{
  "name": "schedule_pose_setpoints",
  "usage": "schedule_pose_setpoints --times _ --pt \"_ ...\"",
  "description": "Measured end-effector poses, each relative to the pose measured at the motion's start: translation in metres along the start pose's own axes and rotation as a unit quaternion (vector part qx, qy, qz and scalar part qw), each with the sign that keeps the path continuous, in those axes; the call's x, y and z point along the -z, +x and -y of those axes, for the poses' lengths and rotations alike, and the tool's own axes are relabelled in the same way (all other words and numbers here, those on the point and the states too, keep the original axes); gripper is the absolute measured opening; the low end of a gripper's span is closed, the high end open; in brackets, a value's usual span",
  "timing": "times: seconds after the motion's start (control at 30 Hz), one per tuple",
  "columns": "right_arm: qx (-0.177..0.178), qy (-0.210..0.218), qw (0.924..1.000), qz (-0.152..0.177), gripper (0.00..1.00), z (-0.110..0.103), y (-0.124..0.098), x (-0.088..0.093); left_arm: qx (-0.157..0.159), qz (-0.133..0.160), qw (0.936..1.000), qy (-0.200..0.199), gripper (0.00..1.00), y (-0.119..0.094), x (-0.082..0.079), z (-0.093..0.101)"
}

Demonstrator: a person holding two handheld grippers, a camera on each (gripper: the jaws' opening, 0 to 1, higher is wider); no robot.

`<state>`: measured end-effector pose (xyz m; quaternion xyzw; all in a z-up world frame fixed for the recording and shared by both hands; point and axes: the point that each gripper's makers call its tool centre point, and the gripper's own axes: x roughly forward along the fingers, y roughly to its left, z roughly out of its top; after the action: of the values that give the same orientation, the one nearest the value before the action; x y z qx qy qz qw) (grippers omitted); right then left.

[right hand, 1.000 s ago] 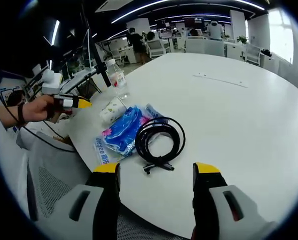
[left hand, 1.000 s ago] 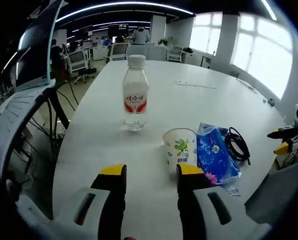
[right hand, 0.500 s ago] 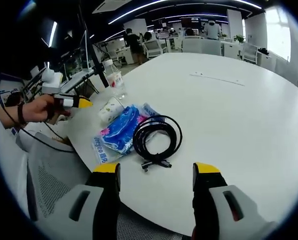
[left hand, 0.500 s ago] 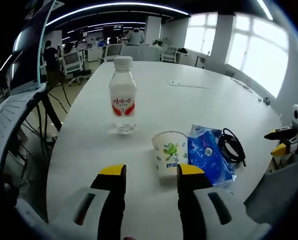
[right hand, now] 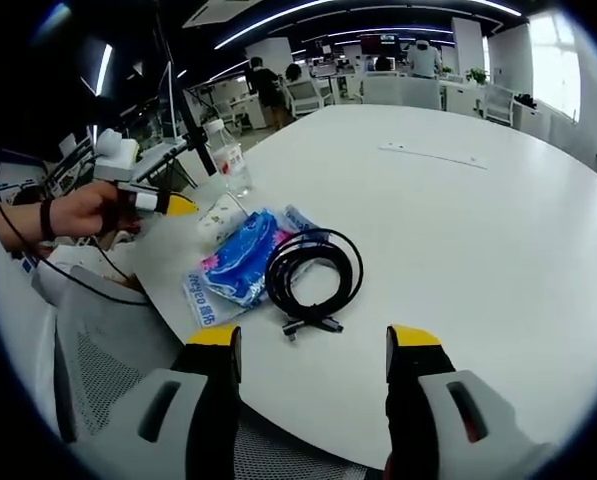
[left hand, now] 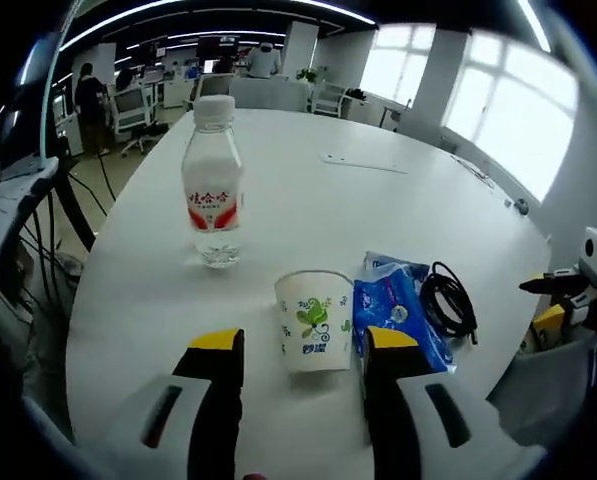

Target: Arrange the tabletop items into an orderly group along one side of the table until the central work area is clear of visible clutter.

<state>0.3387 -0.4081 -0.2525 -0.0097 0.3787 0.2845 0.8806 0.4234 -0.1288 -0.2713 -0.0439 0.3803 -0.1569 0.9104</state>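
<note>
Tongs (left hand: 303, 342) on the left stood released, jaws spread either side of a paper cup (left hand: 313, 319) near the white tabletop (left hand: 308, 200) edge.
Beside the cup lay a blue packet (left hand: 396, 316) and a coiled black cable (left hand: 448, 301); a water bottle (left hand: 211, 183) stood apart. The right tongs (right hand: 313, 340) hung released before the cable (right hand: 313, 272).
</note>
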Motion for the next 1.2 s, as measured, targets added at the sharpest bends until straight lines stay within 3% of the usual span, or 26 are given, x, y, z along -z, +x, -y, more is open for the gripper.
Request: schedule_pose_setpoints --times 0.37,0.9,1.03,1.2 --pt "0.002 0.002 1.0000 0.000 0.57 0.001 -0.001 0.002 0.015 -0.026 0.9995 -0.004 0.48 0.019 0.007 0.012" --pt "0.004 0.008 1.0000 -0.002 0.58 0.003 -0.003 0.006 0.020 -0.064 0.9976 -0.017 0.49 0.049 0.024 0.013" --pt "0.006 0.009 0.9999 -0.001 0.58 0.005 -0.004 0.005 0.016 -0.062 0.9979 -0.011 0.39 0.049 0.025 0.010" --pt "0.007 0.008 0.9999 -0.003 0.58 0.006 -0.004 0.006 0.020 -0.049 0.9986 0.000 0.38 0.045 0.022 0.010"
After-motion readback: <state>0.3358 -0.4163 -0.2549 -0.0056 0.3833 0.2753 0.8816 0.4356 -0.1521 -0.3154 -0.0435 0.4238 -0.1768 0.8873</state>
